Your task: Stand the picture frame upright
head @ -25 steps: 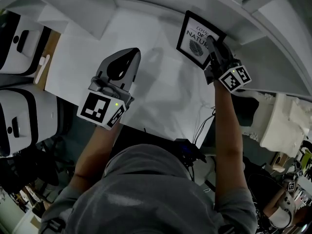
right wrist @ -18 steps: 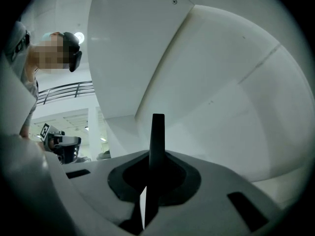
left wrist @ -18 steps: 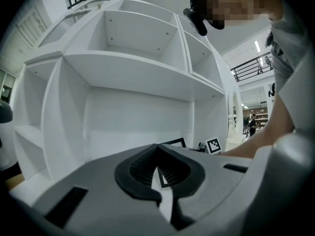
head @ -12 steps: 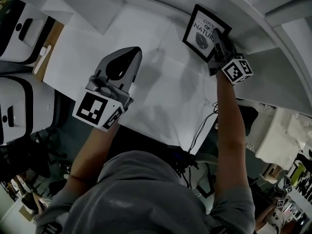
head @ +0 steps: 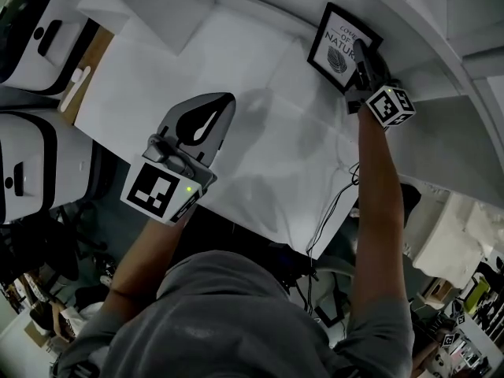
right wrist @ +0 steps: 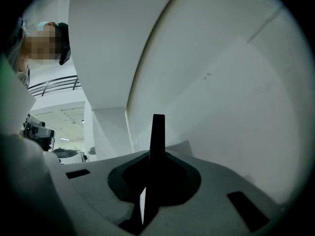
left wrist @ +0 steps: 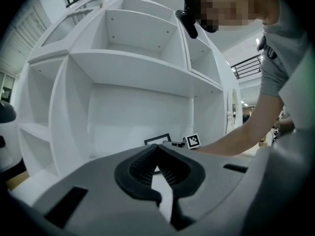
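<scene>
A black picture frame with a white print of a leaf and lettering sits at the far right of the white shelf board, close to the back wall. My right gripper is shut on the frame's right edge; in the right gripper view that edge rises edge-on as a thin black strip from between the jaws. The frame shows small and far off in the left gripper view. My left gripper hovers over the board's middle left, shut on nothing, well apart from the frame.
The curved white shelf unit has several compartments rising behind the board. White machines stand at the left beyond the board's edge. Cables hang off the near edge.
My right gripper has carried the frame a little further toward the back right of the shelf. The left gripper has barely shifted.
</scene>
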Tool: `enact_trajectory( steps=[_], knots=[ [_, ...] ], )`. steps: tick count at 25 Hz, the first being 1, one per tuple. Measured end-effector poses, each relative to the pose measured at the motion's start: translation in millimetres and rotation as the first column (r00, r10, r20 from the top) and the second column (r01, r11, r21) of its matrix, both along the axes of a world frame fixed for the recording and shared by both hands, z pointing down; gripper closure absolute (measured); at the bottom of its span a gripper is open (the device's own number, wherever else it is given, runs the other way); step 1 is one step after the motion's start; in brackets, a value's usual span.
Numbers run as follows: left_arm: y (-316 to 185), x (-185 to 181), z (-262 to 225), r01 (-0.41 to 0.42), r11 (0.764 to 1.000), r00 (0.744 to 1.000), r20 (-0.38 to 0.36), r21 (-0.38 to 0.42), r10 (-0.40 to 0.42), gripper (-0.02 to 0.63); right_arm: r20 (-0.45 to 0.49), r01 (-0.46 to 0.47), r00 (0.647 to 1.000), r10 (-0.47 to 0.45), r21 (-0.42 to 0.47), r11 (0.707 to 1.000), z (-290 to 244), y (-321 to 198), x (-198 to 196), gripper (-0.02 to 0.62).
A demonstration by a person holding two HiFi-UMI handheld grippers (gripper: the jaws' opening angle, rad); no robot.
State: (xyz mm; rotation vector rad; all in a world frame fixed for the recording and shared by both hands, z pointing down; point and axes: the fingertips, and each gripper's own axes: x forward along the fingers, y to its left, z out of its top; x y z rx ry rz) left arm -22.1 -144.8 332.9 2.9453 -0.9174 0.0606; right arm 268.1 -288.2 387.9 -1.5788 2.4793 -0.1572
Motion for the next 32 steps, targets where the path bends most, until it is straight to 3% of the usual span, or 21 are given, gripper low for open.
enact_trajectory(
  steps=[16, 32],
  knots=[
    [0, 22, 1, -0.038, 0.999, 0.999, 0.002, -0.006, 0.038, 0.600, -0.219, -0.014, 0.976, 0.014, 0.005, 1.000, -7, -8, 9, 0.555],
    [-1, 23, 0, -0.042, 0.999, 0.999, -0.001, -0.006, 0.042, 0.600, -0.337, -0.137, 0.935, 0.108, -0.066, 0.988, 5, -3, 46, 0.460]
  ],
)
